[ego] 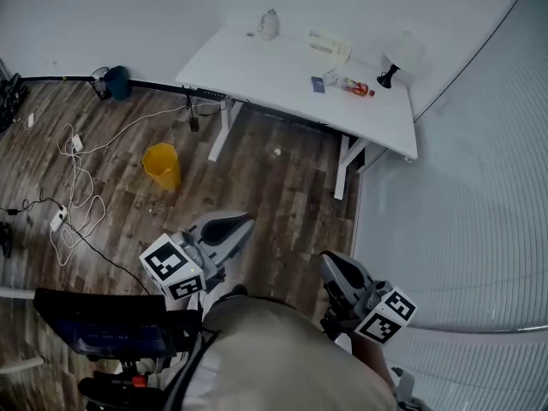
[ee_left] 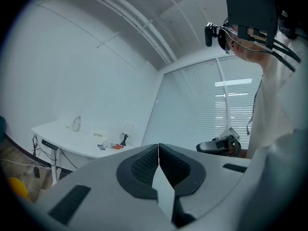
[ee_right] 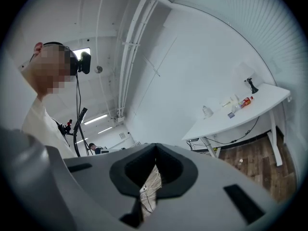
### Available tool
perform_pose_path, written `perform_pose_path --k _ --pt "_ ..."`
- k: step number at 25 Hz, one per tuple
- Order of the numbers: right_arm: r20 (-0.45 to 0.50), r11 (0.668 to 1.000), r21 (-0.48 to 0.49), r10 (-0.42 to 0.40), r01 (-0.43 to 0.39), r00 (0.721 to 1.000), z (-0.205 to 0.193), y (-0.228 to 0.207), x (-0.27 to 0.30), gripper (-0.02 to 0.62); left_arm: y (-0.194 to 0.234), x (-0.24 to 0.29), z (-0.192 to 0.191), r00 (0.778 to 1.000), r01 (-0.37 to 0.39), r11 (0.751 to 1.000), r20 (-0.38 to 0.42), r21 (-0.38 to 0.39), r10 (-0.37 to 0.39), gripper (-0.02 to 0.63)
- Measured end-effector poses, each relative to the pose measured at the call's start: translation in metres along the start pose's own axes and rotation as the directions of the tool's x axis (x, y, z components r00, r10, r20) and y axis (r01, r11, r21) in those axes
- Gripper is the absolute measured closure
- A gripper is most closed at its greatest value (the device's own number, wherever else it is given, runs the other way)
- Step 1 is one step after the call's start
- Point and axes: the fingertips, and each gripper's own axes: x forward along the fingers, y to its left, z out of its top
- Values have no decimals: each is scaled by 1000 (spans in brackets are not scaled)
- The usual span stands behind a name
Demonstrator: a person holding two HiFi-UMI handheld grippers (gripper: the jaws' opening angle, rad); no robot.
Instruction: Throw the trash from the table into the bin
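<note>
The left gripper (ego: 229, 228) and right gripper (ego: 341, 271) are both closed tight and empty. A small red-labelled plastic bottle (ego: 357, 87) lies near the white table's (ego: 248, 67) right edge. The yellow plastic bin (ego: 162, 164) stands on the wooden floor (ego: 282, 187).

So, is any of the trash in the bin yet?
Nothing looks done: the red-labelled bottle, the pale wrapper and the clear container all lie on the white table. Nothing is in hand; the left gripper and right gripper are both shut and empty, away from the table. Everything is left to carry to the yellow bin on the floor.
</note>
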Motion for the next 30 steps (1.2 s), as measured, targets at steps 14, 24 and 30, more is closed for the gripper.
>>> perform_pose_path --k 14,24,30 --pt "-56 997 7 -71 72 996 21 -29 85 589 89 2 30 999 -10 988 31 -153 15 592" --pt "-33 999 39 -4 6 999 75 -119 91 589 108 94 33 998 -66 993 -21 -96 64 592" --pt "-16 998 65 3 -2 1000 119 -186 65 589 103 181 42 998 -58 997 -24 -59 57 592"
